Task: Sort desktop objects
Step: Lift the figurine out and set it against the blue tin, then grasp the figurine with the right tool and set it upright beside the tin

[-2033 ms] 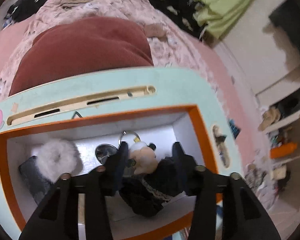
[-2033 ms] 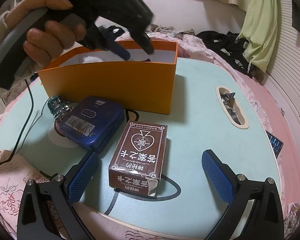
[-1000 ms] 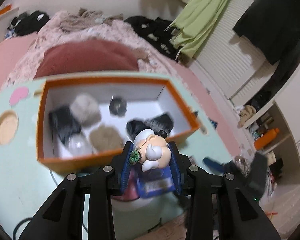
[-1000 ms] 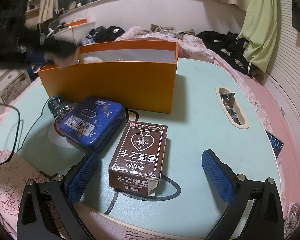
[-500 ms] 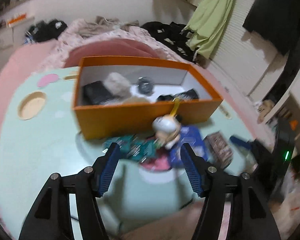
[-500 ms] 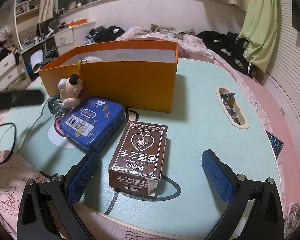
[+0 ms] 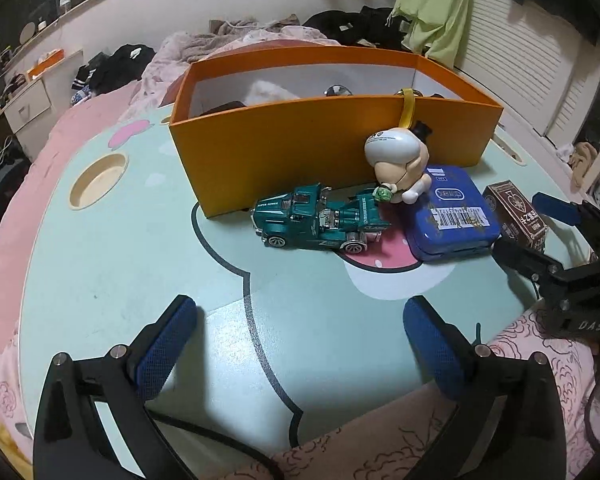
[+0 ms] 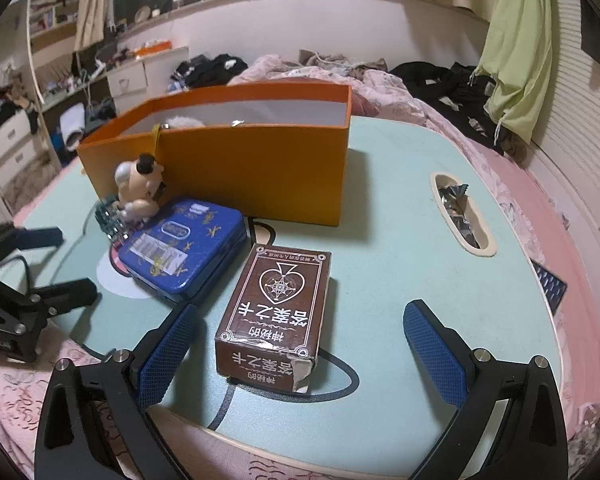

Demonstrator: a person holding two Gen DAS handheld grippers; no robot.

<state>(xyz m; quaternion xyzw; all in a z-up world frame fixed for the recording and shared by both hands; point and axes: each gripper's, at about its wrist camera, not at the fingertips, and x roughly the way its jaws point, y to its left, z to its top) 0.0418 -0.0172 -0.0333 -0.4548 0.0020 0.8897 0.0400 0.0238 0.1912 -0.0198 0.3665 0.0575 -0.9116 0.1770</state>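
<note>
Left wrist view: left gripper [image 7: 298, 330] wide, empty, low over mint worktop [image 7: 100, 264]. Little bald doll [image 7: 398, 168] leans on orange cardboard box [image 7: 300, 144], yellow strap hooked over wall, beside green toy truck [image 7: 320, 220]. Right gripper [image 8: 296, 340] wide around brown card box [image 8: 276, 316], likely next grab.

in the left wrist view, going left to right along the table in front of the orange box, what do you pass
green toy truck → bald figurine → blue tin → brown card box → right gripper
</note>
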